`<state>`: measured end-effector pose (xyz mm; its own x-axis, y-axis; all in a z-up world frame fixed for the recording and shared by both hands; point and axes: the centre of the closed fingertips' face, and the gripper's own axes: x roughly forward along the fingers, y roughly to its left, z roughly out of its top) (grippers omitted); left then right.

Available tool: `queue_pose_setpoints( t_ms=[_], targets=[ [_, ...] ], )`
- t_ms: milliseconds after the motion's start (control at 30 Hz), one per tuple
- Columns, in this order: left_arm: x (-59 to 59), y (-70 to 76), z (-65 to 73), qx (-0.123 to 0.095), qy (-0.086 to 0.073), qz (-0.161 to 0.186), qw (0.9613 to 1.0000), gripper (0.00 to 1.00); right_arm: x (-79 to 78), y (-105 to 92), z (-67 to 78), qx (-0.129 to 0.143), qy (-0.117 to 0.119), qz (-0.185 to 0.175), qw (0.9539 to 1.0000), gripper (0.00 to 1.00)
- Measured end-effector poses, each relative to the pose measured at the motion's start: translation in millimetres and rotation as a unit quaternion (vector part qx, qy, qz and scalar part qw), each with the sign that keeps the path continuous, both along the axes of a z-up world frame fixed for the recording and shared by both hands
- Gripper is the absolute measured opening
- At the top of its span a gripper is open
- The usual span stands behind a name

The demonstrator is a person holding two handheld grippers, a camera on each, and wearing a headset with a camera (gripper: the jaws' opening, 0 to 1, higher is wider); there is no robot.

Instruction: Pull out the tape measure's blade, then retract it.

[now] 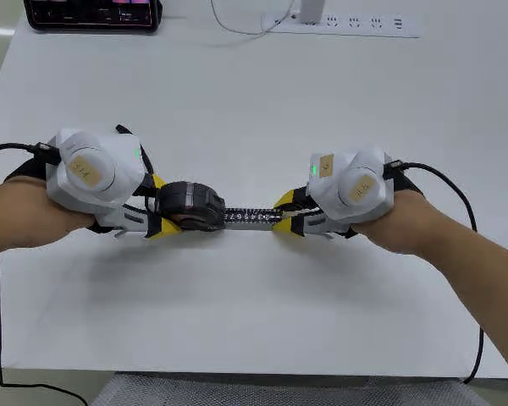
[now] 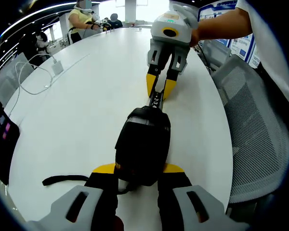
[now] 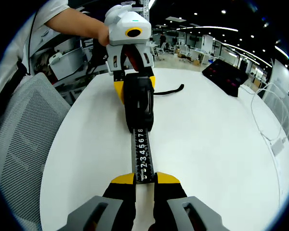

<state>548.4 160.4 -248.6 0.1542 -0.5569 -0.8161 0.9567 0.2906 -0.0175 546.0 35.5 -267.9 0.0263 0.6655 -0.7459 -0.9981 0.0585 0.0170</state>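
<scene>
A black tape measure [image 1: 190, 205] lies on the white table, with my left gripper [image 1: 162, 205] shut on its case [image 2: 142, 144]. Its blade [image 1: 251, 216] is drawn out a short way toward the right, the printed numbers showing [image 3: 142, 151]. My right gripper [image 1: 284, 213] is shut on the blade's end [image 3: 143, 176], yellow fingertips on both sides. In the left gripper view the right gripper [image 2: 162, 88] faces me across the table. In the right gripper view the left gripper [image 3: 134, 89] holds the case [image 3: 138, 102] from behind.
A black wrist strap [image 3: 169, 89] trails from the case on the table. A dark device [image 1: 93, 13] sits at the far left edge, a white power strip [image 1: 347, 22] with a cable at the far right. Black cables run from both grippers. A mesh chair [image 2: 253, 125] stands beside the table.
</scene>
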Motion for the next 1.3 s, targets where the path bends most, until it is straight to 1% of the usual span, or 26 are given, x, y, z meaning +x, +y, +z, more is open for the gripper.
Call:
queue_pose_setpoints(
  t_ms=[700,1300],
  targets=[
    [-0.2,-0.1,-0.4,0.000,0.001,0.000,1.0000,0.27,0.4,-22.2,-0.9,-0.012,-0.003,-0.014,0.9998,0.09],
    [-0.6,-0.8,0.3,-0.001,0.001,0.001,1.0000,0.27,3.4,-35.1,0.3,-0.019,-0.008,-0.023,0.9995,0.09]
  ],
)
